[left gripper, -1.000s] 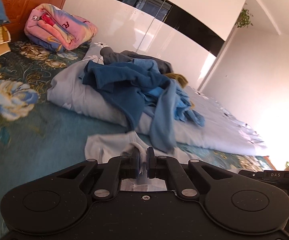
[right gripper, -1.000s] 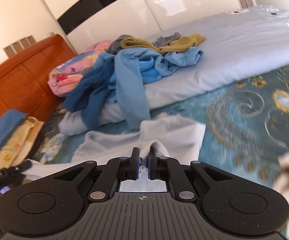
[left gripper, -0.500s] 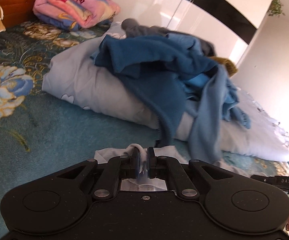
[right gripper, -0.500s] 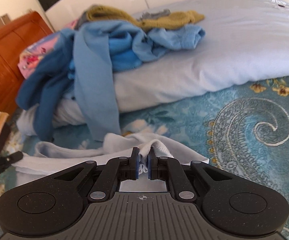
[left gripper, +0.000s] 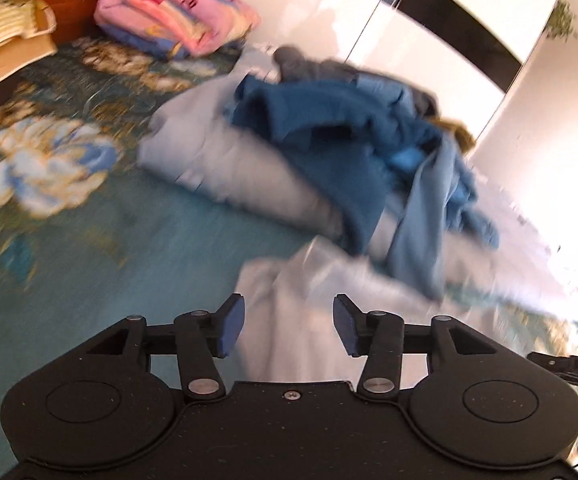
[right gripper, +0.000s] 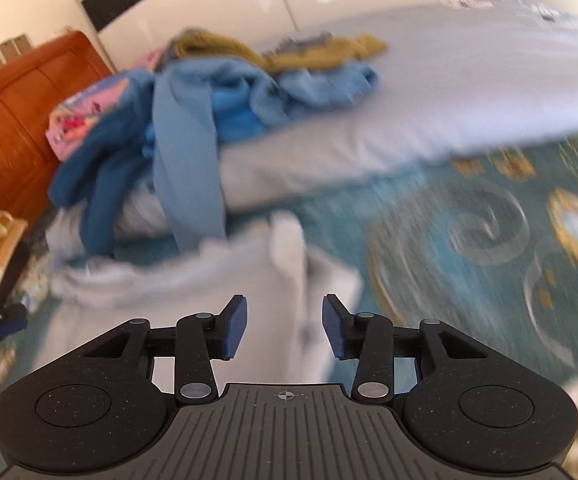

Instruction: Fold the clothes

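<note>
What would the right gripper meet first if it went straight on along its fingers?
Most likely the pale grey garment lying on the teal bedspread; it lies just ahead of the right gripper, whose jaws are opening and clear of the cloth. Blur makes depth uncertain.

Left claw (left gripper: 288, 326) no longer pinching the pale grey garment (left gripper: 289, 308), jaws opening with cloth lying loose between them, right claw (right gripper: 284, 326) likewise letting go, jaws opening, garment now dropped flatter on the bed, both views blurred
</note>
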Action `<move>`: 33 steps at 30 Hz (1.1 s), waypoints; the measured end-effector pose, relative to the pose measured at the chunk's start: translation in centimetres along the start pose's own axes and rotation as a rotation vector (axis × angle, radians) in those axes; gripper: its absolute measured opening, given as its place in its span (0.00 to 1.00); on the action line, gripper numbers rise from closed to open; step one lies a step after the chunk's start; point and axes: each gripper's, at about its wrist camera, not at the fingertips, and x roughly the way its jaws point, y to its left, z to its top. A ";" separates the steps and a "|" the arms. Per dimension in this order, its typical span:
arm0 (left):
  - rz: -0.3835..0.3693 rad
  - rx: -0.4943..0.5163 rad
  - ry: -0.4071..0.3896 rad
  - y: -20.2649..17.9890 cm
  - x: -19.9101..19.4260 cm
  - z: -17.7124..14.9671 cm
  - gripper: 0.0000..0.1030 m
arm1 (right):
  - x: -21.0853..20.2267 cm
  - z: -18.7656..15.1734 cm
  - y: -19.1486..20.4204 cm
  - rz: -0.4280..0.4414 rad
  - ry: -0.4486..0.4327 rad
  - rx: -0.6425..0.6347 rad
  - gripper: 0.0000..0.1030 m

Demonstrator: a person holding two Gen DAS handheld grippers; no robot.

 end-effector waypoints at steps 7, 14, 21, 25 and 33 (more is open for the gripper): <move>-0.015 -0.062 0.114 1.4 -1.5 -5.1 0.52 | -1.1 -5.2 -1.8 0.074 0.059 0.102 0.46; -0.063 -0.183 0.113 1.4 -1.4 -6.7 0.50 | -0.2 -6.5 -1.2 0.152 0.055 0.220 0.31; -0.028 -0.254 0.049 0.6 -1.3 -6.7 0.00 | -0.3 -6.9 -0.5 0.125 0.039 0.275 0.04; -0.046 -0.200 -0.003 -0.2 -3.8 -6.7 0.00 | -2.0 -6.9 0.1 0.125 0.019 0.265 0.04; -0.116 -0.165 0.003 0.7 -10.7 -9.8 0.00 | -7.5 -10.3 0.6 0.126 0.020 0.221 0.04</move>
